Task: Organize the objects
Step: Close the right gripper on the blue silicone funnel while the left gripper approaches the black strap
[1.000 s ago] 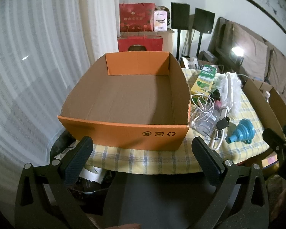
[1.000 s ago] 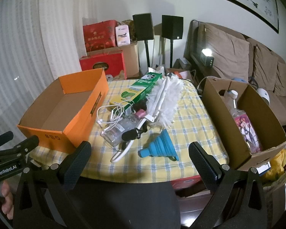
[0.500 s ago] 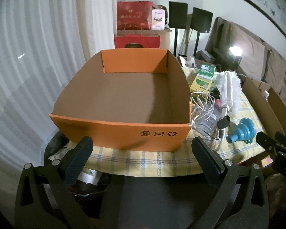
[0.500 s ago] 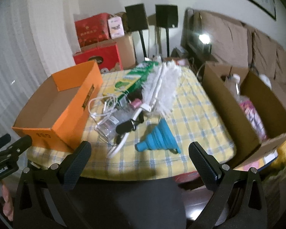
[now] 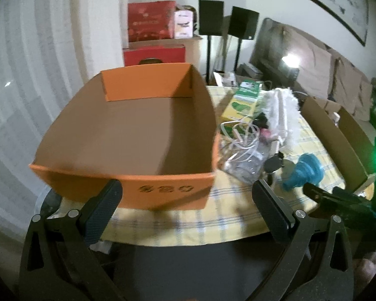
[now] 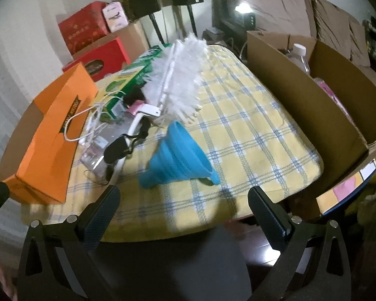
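Both hands empty, fingers spread wide on my right gripper (image 6: 183, 200) and left gripper (image 5: 188, 199). Blue funnel (image 6: 179, 154) lies on its side at frame centre on the checked tabletop (image 6: 250, 135), just above my right fingers, spout toward lower left. Likely next: grab it. Best to come in low, straddle the narrow collapsed neck, not the floppy wide rim, then close. Orange box (image 5: 127, 135) sits empty at centre of the left view; brown box (image 6: 300, 100) at right.
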`<state>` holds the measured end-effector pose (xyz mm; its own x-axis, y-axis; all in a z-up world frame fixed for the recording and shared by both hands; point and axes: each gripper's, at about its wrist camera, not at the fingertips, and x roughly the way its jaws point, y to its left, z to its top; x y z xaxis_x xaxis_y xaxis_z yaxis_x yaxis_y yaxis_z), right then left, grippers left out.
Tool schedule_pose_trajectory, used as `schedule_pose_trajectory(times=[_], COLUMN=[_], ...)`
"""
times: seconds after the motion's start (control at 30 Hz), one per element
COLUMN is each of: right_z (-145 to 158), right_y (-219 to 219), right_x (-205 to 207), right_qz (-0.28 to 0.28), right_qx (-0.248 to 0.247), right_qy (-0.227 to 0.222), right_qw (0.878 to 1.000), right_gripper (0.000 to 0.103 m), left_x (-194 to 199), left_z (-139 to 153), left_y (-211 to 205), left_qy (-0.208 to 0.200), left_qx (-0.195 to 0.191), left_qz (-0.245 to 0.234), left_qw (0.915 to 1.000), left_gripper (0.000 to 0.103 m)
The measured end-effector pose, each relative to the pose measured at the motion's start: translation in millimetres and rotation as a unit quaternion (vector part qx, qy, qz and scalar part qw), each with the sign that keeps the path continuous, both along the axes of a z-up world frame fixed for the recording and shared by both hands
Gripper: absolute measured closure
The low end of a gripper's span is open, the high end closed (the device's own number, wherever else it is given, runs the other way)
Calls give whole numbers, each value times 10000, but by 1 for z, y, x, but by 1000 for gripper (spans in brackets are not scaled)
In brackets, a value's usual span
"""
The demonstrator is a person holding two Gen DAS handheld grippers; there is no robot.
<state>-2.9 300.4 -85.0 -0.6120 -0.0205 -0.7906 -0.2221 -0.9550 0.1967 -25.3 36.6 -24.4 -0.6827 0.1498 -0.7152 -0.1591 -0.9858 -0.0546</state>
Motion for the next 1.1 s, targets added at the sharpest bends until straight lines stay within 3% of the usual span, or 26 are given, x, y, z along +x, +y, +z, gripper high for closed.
schedule_pose_trajectory(times=[0.3, 0.4, 0.53, 0.7, 0.83, 1.0, 1.1], right_z=[-5, -7, -11, -13, -18, -12, -12], right_y=[9, 11, 15, 18, 27, 23, 17], right_x=[-12, -18, -25, -29, -28, -27, -33], right_qz=[-98, -43, -10, 51, -64, -27, 156], right_qx=[-63, -87, -154, -304, -877, -848, -590], right_qy=[44, 4, -16, 13, -9, 41, 38], right_qw=[9999, 10000, 9999, 9995, 9961, 9964, 9981], right_gripper=[0, 12, 18, 18, 18, 18, 37], left_x=[-25, -36, -49, -62, -71, -79, -81], left_z=[6, 6, 11, 16, 15, 10, 5], left_y=[35, 46, 62, 75, 86, 97, 102], left_qy=[-47, -139, -166, -233, -315, -379, -491], left_qx=[134, 175, 114, 234, 247, 180, 131], left_qz=[-592, -737, -887, -1095, -1242, -1412, -1500], left_qw=[9981, 9970, 9959, 9934, 9914, 9891, 9874], left_gripper=[0, 0, 0, 0, 0, 0, 0])
